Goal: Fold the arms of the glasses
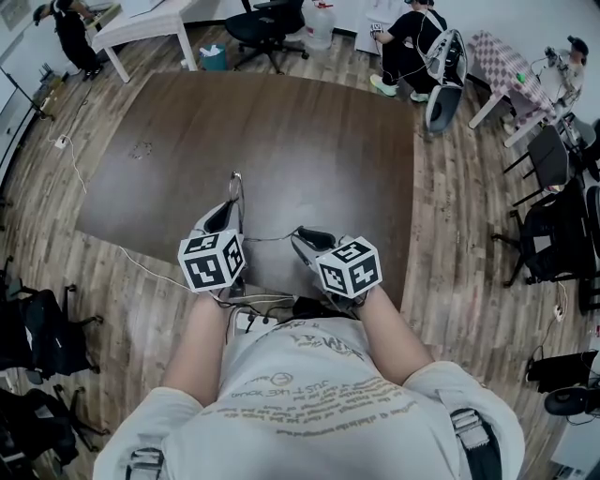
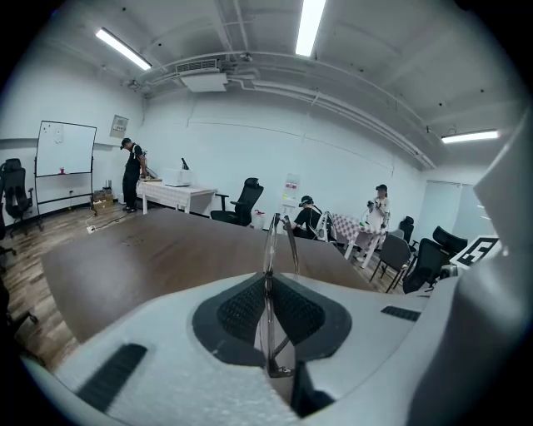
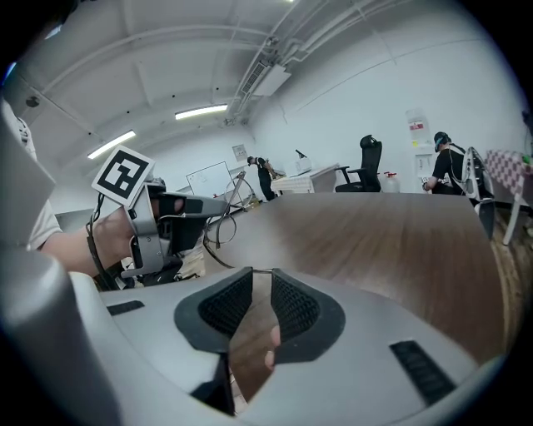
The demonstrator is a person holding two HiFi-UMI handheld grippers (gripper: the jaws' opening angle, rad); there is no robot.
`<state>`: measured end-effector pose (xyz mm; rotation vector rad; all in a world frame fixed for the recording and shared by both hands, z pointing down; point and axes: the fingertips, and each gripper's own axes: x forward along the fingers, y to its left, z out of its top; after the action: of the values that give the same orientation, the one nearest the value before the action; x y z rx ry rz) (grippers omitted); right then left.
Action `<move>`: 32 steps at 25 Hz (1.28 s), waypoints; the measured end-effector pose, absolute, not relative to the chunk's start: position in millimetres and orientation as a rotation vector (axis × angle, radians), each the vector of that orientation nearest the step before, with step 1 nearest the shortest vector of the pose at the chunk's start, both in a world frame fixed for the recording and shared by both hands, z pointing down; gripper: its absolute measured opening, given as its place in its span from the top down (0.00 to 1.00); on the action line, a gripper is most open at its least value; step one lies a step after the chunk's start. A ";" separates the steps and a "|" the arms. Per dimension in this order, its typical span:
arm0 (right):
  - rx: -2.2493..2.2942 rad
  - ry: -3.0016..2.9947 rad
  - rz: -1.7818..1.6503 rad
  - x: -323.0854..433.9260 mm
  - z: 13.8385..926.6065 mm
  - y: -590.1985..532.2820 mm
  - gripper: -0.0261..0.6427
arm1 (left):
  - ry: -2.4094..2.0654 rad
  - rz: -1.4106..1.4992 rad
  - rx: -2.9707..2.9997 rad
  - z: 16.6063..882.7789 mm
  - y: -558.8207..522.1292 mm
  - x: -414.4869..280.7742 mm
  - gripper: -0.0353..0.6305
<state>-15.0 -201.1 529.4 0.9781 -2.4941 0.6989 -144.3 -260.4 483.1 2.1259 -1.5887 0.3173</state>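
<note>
Thin wire-framed glasses (image 1: 236, 187) stand up from my left gripper (image 1: 232, 208), which is shut on them over the near part of the dark wooden table (image 1: 281, 131). In the left gripper view the frame (image 2: 269, 241) is pinched edge-on between the pads (image 2: 241, 312). One slim arm (image 1: 272, 237) runs sideways from the frame to the tips of my right gripper (image 1: 302, 234). In the right gripper view the jaws of that gripper (image 3: 254, 279) stand a little apart, table showing through the gap. The arm's wire (image 3: 218, 254) curves in and ends right at the tips.
A white cable (image 1: 141, 264) trails off the table's near-left edge. A black office chair (image 1: 267, 23) and a white table (image 1: 141, 28) stand beyond the far edge. A person (image 1: 403, 42) crouches at the far right. Bags (image 1: 37, 333) lie on the floor to the left.
</note>
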 end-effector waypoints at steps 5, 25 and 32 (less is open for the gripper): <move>1.026 -2.511 0.704 -11.0 522.2 -206.0 0.84 | -1.573 0.331 2.153 482.0 -256.1 -136.9 0.89; 1.221 -2.584 0.812 18.8 496.0 -213.0 0.88 | -1.423 0.521 2.314 493.4 -221.3 -68.8 0.89; 1.273 -2.583 0.808 23.6 491.4 -214.5 0.88 | -1.335 0.607 2.387 500.5 -209.9 -42.9 0.89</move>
<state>23.6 -214.5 491.4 1.2729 -2.5829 0.8085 -42.9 -209.9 500.5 2.3872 -1.3351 0.6066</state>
